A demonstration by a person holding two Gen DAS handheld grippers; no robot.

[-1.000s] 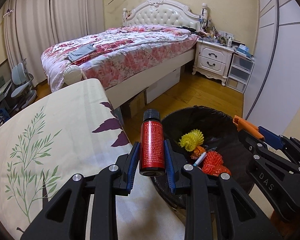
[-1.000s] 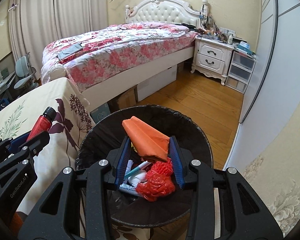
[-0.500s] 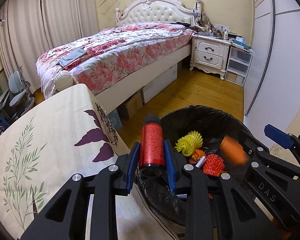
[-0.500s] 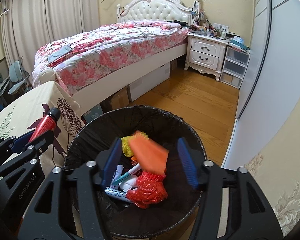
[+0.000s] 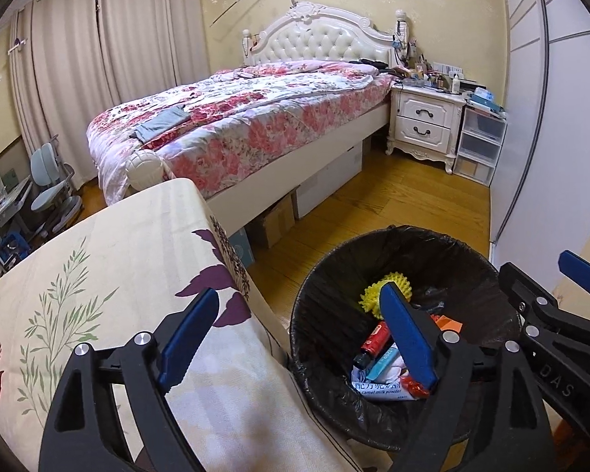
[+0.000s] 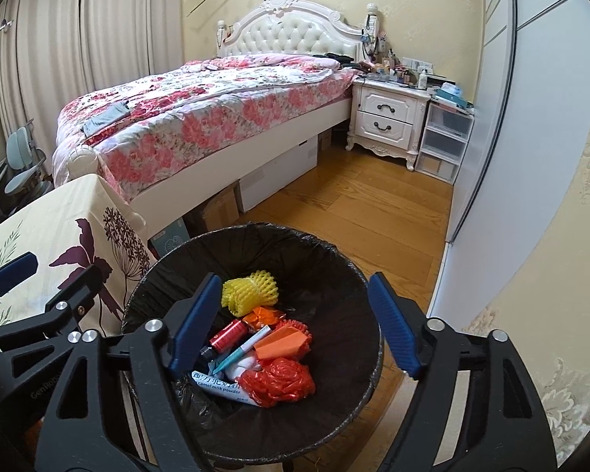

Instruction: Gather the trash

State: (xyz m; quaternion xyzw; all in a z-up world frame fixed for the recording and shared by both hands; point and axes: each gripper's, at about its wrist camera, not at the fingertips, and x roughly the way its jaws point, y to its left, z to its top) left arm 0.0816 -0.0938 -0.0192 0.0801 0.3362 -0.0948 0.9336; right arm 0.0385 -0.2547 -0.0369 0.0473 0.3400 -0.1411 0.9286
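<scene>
The small red cylindrical bottle with a black cap [image 6: 227, 335] and the folded orange paper piece [image 6: 282, 342] now lie inside the round black-lined trash bin [image 6: 334, 259], released since a second ago. Above the bin, the left gripper [image 5: 295, 338] and right gripper [image 6: 293, 324] hold their fingers wide and empty, so both are free for more trash.

The bottle [image 6: 228, 333] lies in the bin [image 6: 334, 271], right of the table [image 6: 47, 228].

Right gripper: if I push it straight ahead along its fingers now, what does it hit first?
Most likely the trash pile in the bin: the open right gripper points at the orange paper and red mesh. Depth is unclear.
</scene>
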